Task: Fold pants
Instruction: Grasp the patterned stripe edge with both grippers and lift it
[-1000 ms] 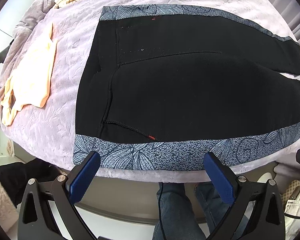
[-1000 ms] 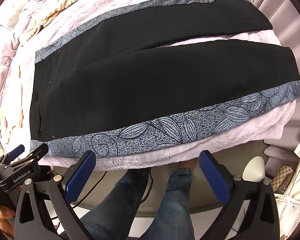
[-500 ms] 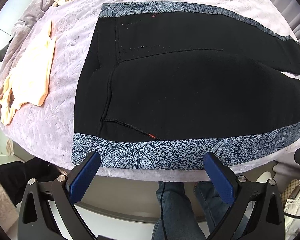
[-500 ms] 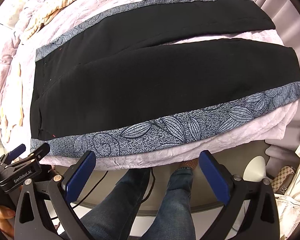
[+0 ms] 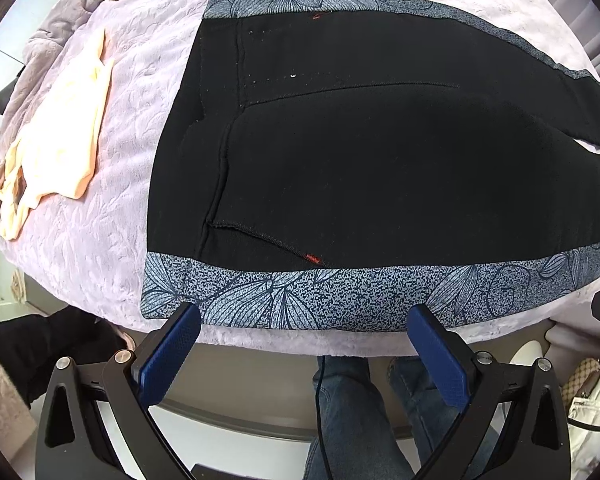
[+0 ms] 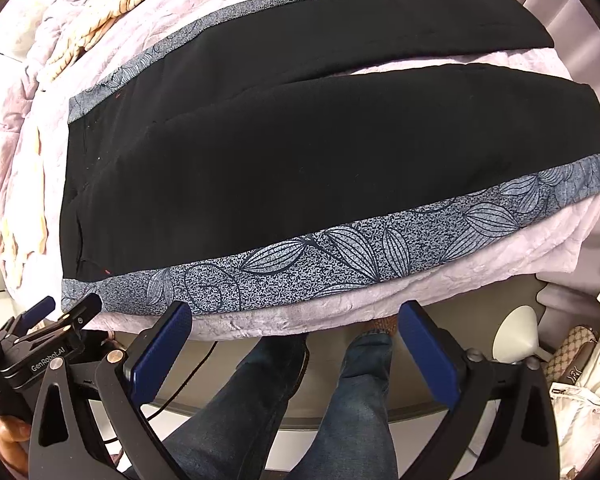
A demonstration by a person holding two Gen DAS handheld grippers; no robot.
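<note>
Pants [image 5: 380, 168]: we are seeing them lying flat on the blanket [image 5: 112, 240], legs slightly parted, patterned stripe [image 6: 340, 256] along the near edge | left gripper [image 5: 306, 314]: we are holding it wide apart at that stripe, gripping nothing | right gripper [image 6: 296, 312]: likewise apart, just short of the bed edge | peach garment [image 5: 60, 136]: lying beside the waistband.

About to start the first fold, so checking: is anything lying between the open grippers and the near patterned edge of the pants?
Nothing visible does. The left gripper and right gripper both hang open just off the bed edge, facing the pants and their patterned band. The peach garment lies off to the side.
</note>
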